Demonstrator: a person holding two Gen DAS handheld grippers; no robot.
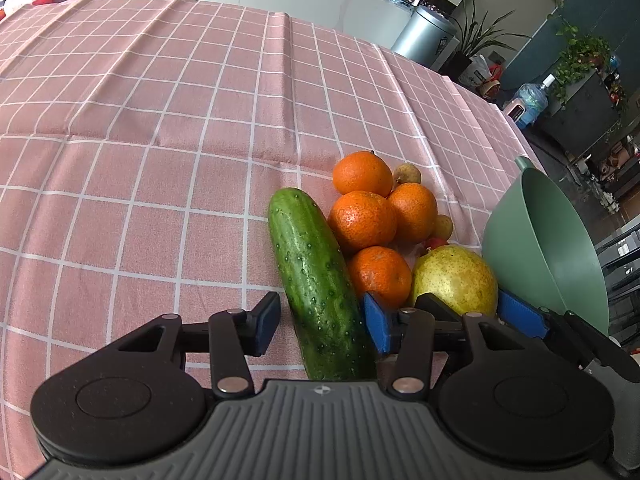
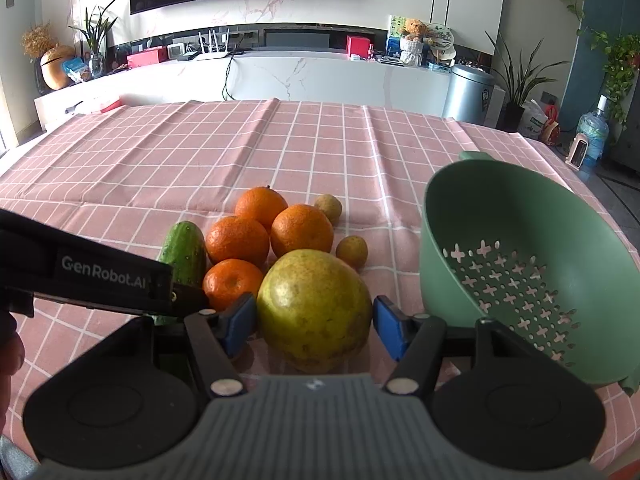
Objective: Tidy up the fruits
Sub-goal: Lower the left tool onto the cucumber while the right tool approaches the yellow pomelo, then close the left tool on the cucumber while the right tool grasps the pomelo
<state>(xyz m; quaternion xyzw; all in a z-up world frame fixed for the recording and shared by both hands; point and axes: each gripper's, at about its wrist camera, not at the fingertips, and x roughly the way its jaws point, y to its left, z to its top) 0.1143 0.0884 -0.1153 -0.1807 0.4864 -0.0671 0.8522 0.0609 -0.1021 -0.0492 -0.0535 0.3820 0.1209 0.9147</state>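
A green cucumber (image 1: 314, 280) lies between the open fingers of my left gripper (image 1: 322, 326), with small gaps on both sides. Several oranges (image 1: 362, 220) lie to its right, with small brownish fruits (image 1: 407, 174) behind. A yellow-green pear (image 2: 314, 310) sits between the open fingers of my right gripper (image 2: 314, 326), untouched by the pads. The pear also shows in the left wrist view (image 1: 456, 278). A green colander (image 2: 520, 276) is tilted on its side to the right of the fruit. The left gripper body (image 2: 100, 280) reaches in from the left of the right wrist view.
A pink checked tablecloth (image 1: 160, 160) covers the table. The table's right edge (image 1: 516, 128) runs just behind the colander. Beyond the table stand a white counter (image 2: 300, 76), a metal bin (image 2: 470, 94) and plants.
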